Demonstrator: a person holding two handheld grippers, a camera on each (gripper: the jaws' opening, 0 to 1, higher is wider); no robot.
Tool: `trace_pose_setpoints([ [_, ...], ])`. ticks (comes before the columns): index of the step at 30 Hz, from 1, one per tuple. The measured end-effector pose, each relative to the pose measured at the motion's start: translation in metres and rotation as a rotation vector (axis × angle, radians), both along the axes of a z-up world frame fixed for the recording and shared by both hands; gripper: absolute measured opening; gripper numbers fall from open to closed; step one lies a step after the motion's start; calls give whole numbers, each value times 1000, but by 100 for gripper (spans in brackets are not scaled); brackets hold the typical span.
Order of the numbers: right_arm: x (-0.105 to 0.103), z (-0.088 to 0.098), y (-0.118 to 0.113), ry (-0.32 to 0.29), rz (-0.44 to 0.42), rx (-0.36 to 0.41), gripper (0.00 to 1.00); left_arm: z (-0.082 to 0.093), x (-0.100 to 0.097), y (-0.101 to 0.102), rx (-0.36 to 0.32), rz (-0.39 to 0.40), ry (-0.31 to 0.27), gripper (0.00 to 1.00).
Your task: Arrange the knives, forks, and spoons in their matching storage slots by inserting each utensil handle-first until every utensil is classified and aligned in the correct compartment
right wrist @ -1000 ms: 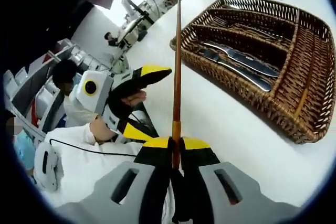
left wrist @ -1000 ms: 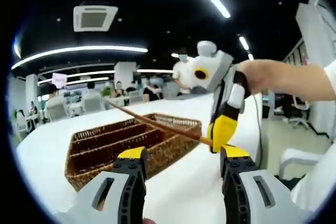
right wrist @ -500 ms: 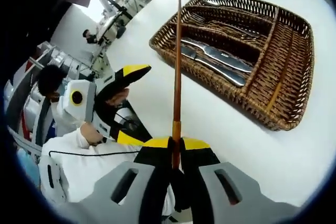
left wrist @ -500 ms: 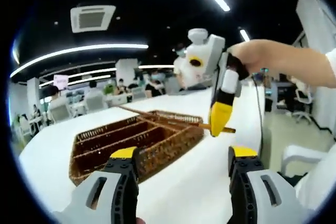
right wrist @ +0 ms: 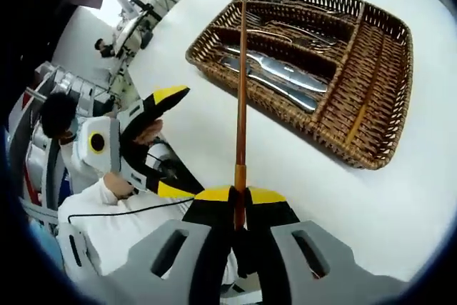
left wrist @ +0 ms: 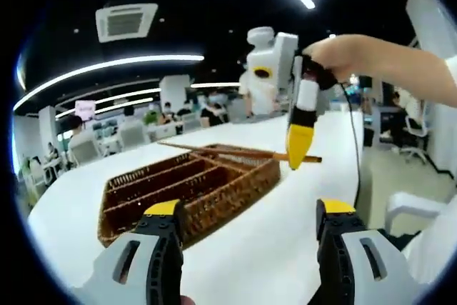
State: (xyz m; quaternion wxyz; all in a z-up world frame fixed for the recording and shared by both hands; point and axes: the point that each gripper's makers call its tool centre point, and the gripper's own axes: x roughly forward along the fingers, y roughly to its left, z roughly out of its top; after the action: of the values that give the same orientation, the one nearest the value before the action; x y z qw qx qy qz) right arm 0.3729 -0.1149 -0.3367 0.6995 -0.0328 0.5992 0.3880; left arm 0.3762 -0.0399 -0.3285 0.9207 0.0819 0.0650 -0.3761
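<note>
Our right hand-held gripper [right wrist: 239,198] clamped on a long brown stick utensil [right wrist: 241,98] above the wicker tray [right wrist: 371,105] on the white surface [right wrist: 400,205], two knives [right wrist: 275,80] lying in one slot, our left hand-held gripper [left wrist: 246,212] gaping wide, holding nothing

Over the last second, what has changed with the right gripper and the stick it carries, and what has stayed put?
The right gripper has risen and swung the long brown wooden stick from a downward slant to roughly level over the wicker tray, still clamped on its orange-banded end. The left gripper stays open and empty. The two knives lie in the same compartment as before.
</note>
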Motion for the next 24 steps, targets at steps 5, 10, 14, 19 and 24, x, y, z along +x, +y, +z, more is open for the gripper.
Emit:
trace_pose_setpoints([
  [5,7,-1,-11,1,-23,-64,6,-1,0,1,5,2,2,76],
  [10,16,-1,-23,4,-58,-106,6,-2,1,2,13,4,6,76],
  [14,24,-4,-33,9,-86,-138,6,-3,2,4,16,8,10,76],
  [19,36,-1,-37,1,-119,-173,6,-5,3,4,23,8,12,76],
  [24,52,0,-45,-7,-159,-232,6,-7,3,5,25,10,17,76],
])
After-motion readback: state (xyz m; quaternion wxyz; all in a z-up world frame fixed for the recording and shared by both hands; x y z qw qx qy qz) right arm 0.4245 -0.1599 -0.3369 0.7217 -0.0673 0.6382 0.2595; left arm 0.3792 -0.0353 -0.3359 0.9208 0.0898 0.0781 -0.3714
